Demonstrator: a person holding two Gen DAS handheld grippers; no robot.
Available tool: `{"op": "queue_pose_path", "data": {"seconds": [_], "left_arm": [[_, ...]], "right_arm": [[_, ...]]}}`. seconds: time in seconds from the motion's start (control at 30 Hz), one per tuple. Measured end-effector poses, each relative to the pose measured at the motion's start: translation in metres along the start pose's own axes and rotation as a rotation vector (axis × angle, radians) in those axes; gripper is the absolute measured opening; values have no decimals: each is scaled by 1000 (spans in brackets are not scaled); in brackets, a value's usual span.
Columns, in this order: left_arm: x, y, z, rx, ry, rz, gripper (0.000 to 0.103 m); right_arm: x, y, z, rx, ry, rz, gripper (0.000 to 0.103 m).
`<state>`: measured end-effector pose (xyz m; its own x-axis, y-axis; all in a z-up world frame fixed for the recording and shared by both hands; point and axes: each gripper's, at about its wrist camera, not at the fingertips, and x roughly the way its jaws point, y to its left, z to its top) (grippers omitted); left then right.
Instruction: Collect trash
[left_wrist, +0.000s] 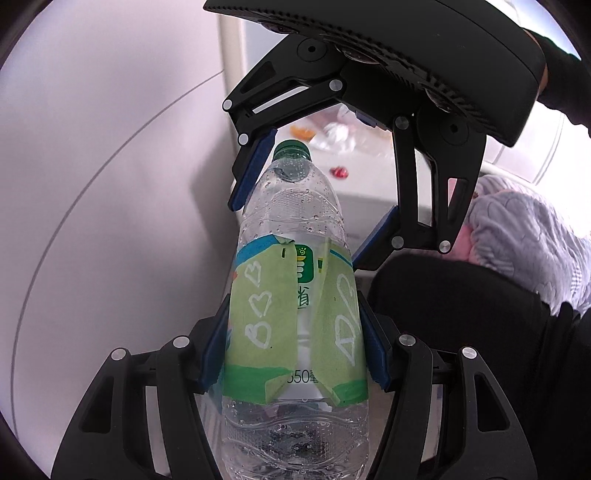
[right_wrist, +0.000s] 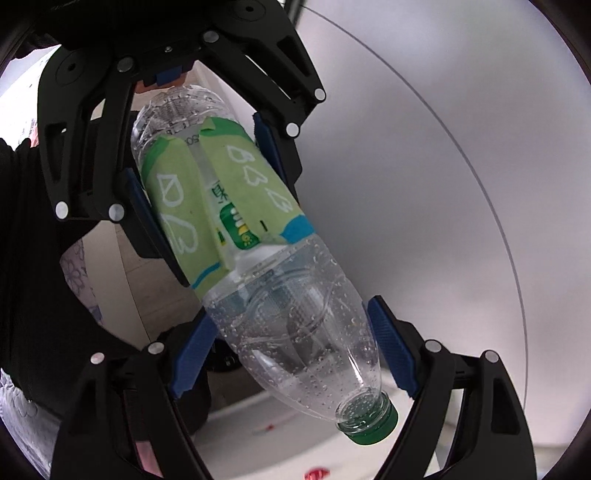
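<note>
my left fingers (left_wrist: 295, 354) clamp the green label of the empty plastic water bottle (left_wrist: 295, 295), held in the air, while my right fingers (right_wrist: 291, 354) stand open around its clear shoulder, not visibly pressing.

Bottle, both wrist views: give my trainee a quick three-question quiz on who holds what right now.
1. True or false: the left tongs clamp the bottle on its green label.
2. What colour is the bottle's cap?
3. The right tongs are: A) shut on the cap; B) open, astride the clear upper body; C) nowhere near the bottle.
Key: 1 true; 2 green; 3 B.
</note>
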<state>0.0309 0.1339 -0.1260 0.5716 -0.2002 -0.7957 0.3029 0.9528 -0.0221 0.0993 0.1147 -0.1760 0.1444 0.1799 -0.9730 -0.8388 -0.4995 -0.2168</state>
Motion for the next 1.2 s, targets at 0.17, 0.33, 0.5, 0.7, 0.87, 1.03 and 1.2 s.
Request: {"op": "queue_pose_path", "data": {"seconds": [0.17,0.33,0.5,0.7,0.87,1.03,1.2], "left_arm": [[5,16,-36,-44,34,1,60],[19,33,-63,-89,62,-22,59],[39,48,-85,-127,90,-55,60],[73,63,-109,-158,135,-88,59],[110,66,-138,-206,178,-137,59],[145,73,-166,-241,201,-165,59],[166,97,-179,-257,201,-208,59]], "right_arm": [[28,0,12,-29,-1,56,78],[59,4,23,-50,6,101,77],[84,10,37,-53,13,147,77],[123,9,47,-31,19,209,77],[164,10,43,-21,28,280,77],[200,7,40,-22,52,327,77],[226,0,34,-23,86,333,77]]}}
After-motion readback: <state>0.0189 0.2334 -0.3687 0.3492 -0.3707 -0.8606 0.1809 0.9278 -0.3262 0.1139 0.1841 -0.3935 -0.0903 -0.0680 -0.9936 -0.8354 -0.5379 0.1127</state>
